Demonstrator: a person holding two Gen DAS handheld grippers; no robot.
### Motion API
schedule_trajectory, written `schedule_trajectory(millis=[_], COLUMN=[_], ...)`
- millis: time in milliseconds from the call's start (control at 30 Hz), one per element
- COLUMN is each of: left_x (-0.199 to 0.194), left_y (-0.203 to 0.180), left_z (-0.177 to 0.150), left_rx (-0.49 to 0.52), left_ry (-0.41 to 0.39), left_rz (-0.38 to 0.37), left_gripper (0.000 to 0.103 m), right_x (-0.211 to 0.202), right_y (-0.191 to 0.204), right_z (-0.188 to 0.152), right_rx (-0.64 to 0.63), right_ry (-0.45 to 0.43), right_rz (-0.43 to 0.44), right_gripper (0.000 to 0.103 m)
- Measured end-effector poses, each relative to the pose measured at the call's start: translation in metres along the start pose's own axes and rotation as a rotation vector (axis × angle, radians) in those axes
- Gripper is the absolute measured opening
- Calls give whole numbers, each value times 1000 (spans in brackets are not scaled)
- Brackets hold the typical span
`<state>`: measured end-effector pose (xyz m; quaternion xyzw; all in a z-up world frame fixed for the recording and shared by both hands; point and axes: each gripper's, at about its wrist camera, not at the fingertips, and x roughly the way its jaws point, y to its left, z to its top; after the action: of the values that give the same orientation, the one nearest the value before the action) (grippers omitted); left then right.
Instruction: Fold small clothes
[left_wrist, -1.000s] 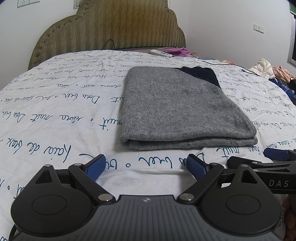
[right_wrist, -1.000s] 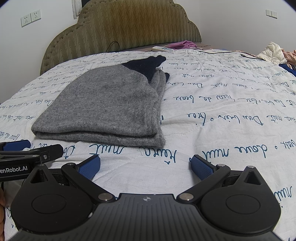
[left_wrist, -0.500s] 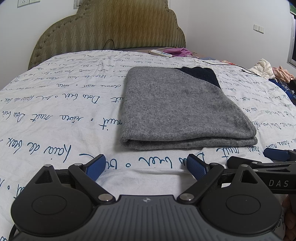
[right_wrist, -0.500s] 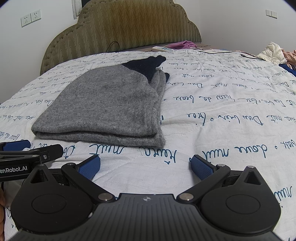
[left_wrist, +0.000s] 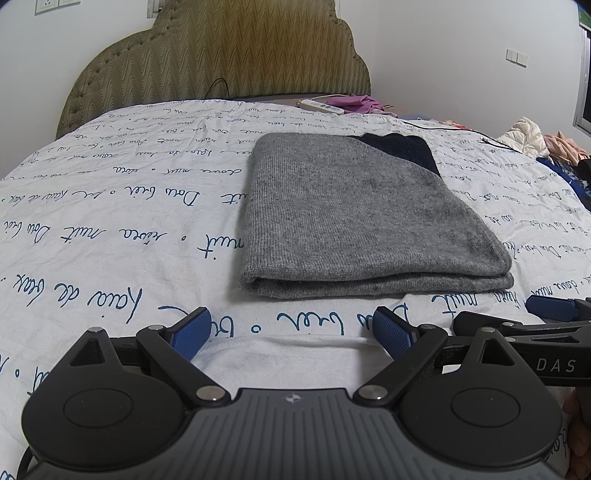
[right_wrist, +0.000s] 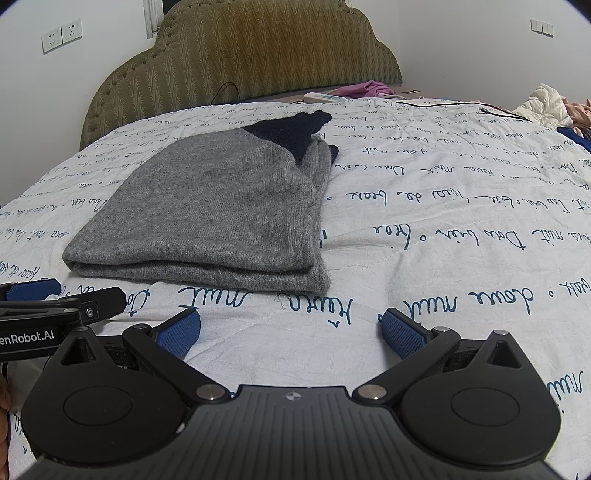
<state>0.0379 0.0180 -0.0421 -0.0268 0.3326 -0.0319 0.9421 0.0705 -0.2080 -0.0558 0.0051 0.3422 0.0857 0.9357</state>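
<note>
The grey sweater lies folded into a flat rectangle on the bed, its thick folded edge facing me and a dark navy part at the far corner. I judge the folding step complete, or one last half-fold pending. If so, the next move calls for gripping both near corners and carrying them to the far edge.

I hold the left claw low over the quilt, just short of the near edge, fingers apart and empty. The right claw sits beside it, level, fingers likewise spread and gripping nothing.
</note>
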Motion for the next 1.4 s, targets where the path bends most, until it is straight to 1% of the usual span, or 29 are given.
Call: schedule_trajectory(millis=[400, 500, 600, 867, 1067, 1167, 1233, 1333, 1400], left_x=[0, 1, 1, 0, 0, -1, -1, -4, -11], left_y=[0, -3, -5, 0, 0, 5, 9, 17, 24], left_z=[0, 1, 2, 1, 1, 4, 7, 10, 13], left_rx=[2, 19, 24, -6, -6, -37, -58, -97, -162], left_ry=[2, 12, 17, 12, 18, 34, 49, 80, 106], left_rz=[2, 4, 9, -12, -7, -42, -64, -103, -97], left_gripper=[95, 98, 98, 99, 101, 103, 103, 103, 103], right_x=[0, -1, -1, -2, -6, -16, -20, -30, -40], right_y=[0, 0, 0, 1, -2, -12, -19, -19, -16], right_z=[0, 0, 0, 0, -1, -3, -1, 9, 15], right_rx=[-1, -1, -1, -5, 5, 64, 105, 80, 68], right_ry=[0, 2, 3, 5, 1, -21, 2, 57, 48], right_rz=[-1, 0, 0, 1, 14, 55, 77, 90, 94], right_gripper=[101, 101, 101, 101, 101, 102, 102, 102, 103])
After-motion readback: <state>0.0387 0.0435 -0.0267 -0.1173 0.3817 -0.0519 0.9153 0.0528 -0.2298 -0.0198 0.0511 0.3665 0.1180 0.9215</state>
